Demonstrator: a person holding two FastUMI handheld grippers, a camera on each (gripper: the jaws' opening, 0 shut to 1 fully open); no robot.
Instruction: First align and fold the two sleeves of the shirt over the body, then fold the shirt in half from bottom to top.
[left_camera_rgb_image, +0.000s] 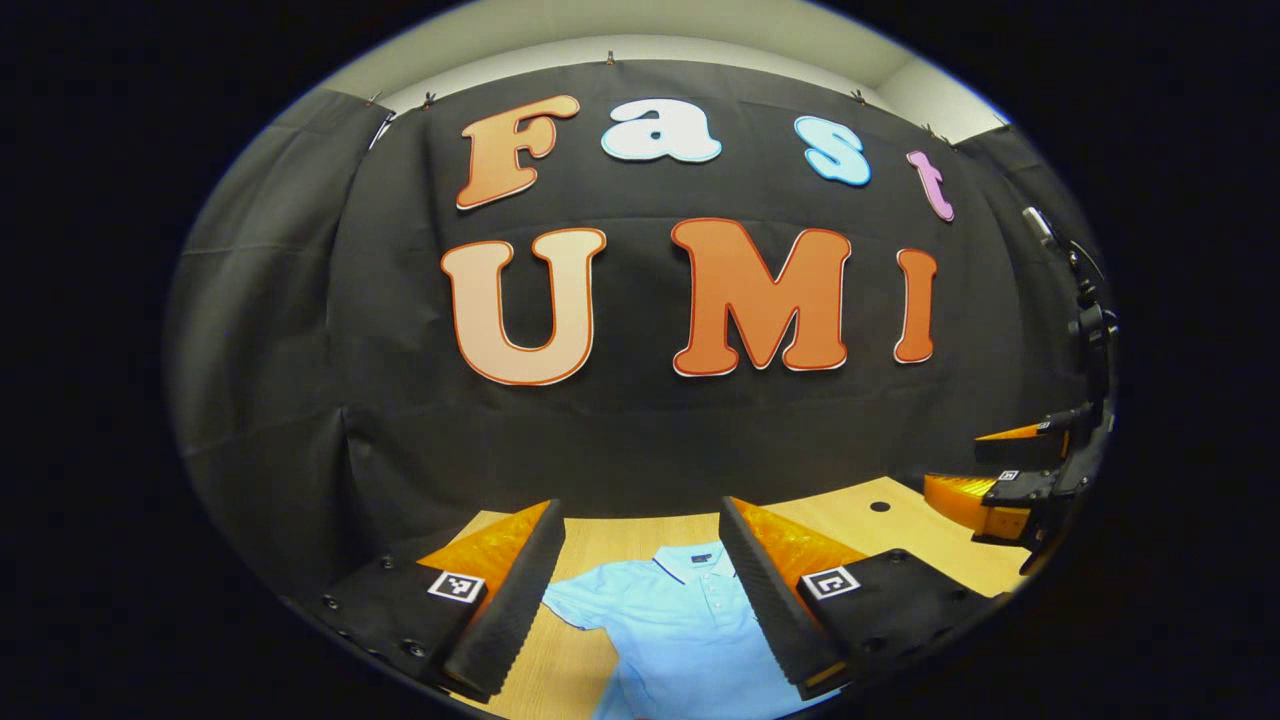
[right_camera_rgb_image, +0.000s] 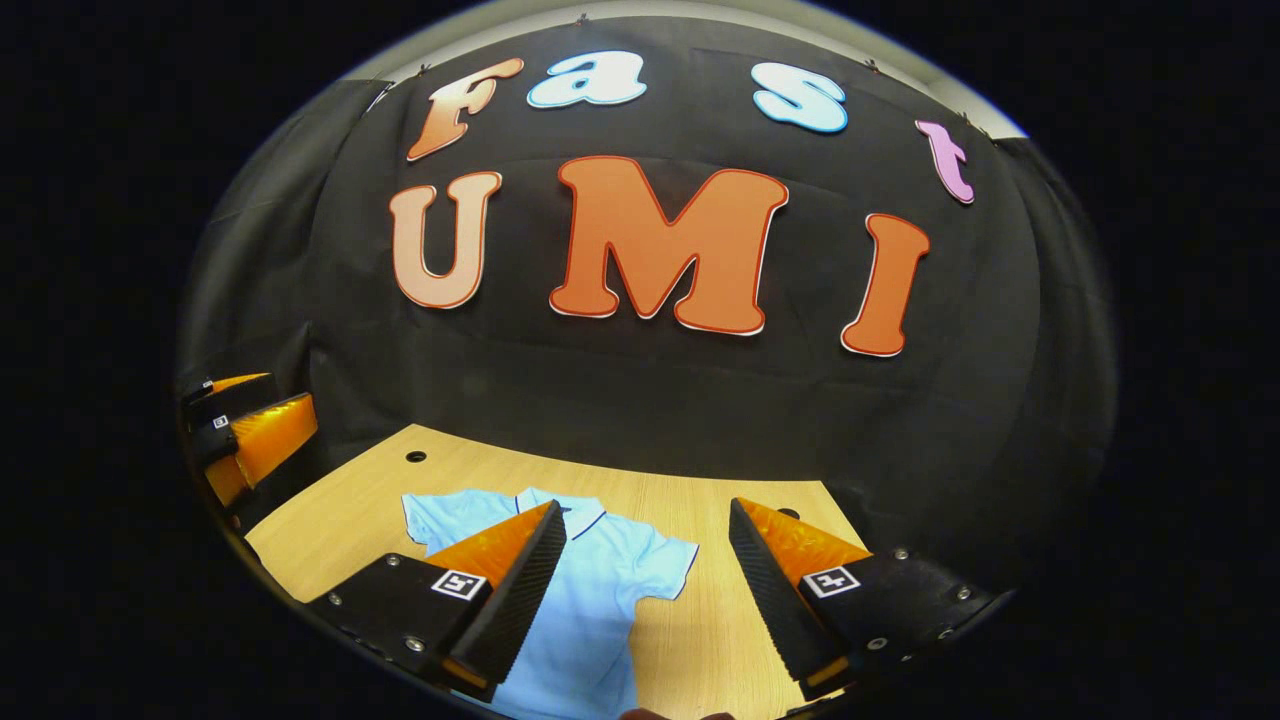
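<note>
A light blue polo shirt (left_camera_rgb_image: 680, 630) lies flat on the wooden table (left_camera_rgb_image: 850, 520), collar toward the booth's wall and both short sleeves spread out. In the left gripper view my left gripper (left_camera_rgb_image: 640, 590) hovers open above the shirt's chest, with its left sleeve (left_camera_rgb_image: 580, 605) between the fingers. The right gripper view has the same shirt (right_camera_rgb_image: 590, 600) below my right gripper (right_camera_rgb_image: 645, 590), which is open over the shirt's right sleeve (right_camera_rgb_image: 665, 565) and bare wood. Neither gripper touches the cloth.
The table (right_camera_rgb_image: 340, 530) ends at the black cloth wall. A small round hole (right_camera_rgb_image: 415, 456) sits in its far left corner, seen as a hole (left_camera_rgb_image: 880, 506) from the other side. The other gripper (left_camera_rgb_image: 1020, 480) hangs at the right edge, and the other gripper (right_camera_rgb_image: 240, 435) at the left edge.
</note>
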